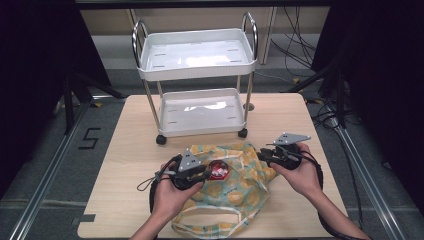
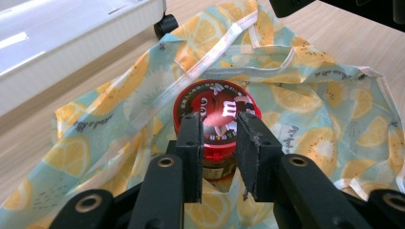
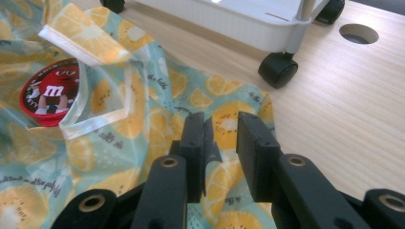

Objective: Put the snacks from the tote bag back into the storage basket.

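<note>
Red-lidded candy tub held at the mouth of a lemon-print bag.

The candy tub [image 2: 217, 119] sits in the bag [image 1: 240, 187] opening, clamped by the left gripper [image 2: 217, 143] fingers. The right gripper [image 3: 220, 143] fingers stand slightly apart over the bag's edge; grip on fabric cannot be confirmed. A white trolley [image 1: 197, 62] stands behind on the surface [image 1: 125, 145].

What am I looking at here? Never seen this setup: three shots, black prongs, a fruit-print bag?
No robot: a person holds a hand-held two-jaw tool in each hand. The high view looks down on a wooden table; the other two come from cameras riding on each tool. On the table stand a small white two-tier cart and a lemon-print bag. The left tool has its jaws on either side of a red-lidded candy tub at the bag's opening. The right tool sits over the bag's fabric, jaws apart.
</note>
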The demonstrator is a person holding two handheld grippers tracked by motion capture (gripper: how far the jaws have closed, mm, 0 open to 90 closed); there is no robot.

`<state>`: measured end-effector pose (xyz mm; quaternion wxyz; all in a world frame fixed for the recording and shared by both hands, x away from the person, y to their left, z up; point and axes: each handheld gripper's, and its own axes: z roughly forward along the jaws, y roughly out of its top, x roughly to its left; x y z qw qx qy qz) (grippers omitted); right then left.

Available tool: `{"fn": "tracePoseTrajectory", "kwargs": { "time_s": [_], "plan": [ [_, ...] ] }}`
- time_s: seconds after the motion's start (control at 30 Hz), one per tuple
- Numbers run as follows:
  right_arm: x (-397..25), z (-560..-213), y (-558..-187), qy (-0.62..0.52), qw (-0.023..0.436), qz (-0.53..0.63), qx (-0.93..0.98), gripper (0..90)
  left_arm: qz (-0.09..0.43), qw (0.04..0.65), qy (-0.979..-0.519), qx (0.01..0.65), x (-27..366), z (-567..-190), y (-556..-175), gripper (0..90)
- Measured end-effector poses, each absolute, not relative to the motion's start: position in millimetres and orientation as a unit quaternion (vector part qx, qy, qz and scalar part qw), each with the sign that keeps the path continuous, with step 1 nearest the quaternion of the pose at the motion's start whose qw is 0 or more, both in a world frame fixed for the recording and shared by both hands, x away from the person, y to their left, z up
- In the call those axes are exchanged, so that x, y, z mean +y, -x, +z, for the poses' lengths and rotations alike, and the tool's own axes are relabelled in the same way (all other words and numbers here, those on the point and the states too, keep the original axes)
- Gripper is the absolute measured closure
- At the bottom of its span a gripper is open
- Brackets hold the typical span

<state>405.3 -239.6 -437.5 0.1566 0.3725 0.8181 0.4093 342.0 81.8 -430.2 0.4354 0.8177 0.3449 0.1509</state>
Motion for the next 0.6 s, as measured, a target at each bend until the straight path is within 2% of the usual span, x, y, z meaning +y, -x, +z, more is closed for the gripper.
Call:
{"fn": "tracePoseTrajectory", "kwargs": {
  "time_s": [0.13,0.3,0.53,0.6],
  "plan": [
    [-236.7,-437.3,-403.9,-0.382,0.142,0.411,0.815,73.0,0.153,0.427,-0.823,0.343,80.3,-431.4,-341.6,70.6],
    [-238.4,-438.3,-405.3,-0.369,0.146,0.411,0.821,73.2,0.156,0.409,-0.834,0.335,72.7,-439.4,-343.4,71.6],
    [-237.0,-438.8,-403.4,-0.382,0.131,0.409,0.818,72.9,0.156,0.383,-0.852,0.321,73.7,-442.1,-346.0,76.3],
    [-236.2,-440.0,-403.4,-0.381,0.136,0.412,0.816,72.7,0.152,0.396,-0.842,0.333,70.7,-443.8,-345.8,77.3]
  ]
}}
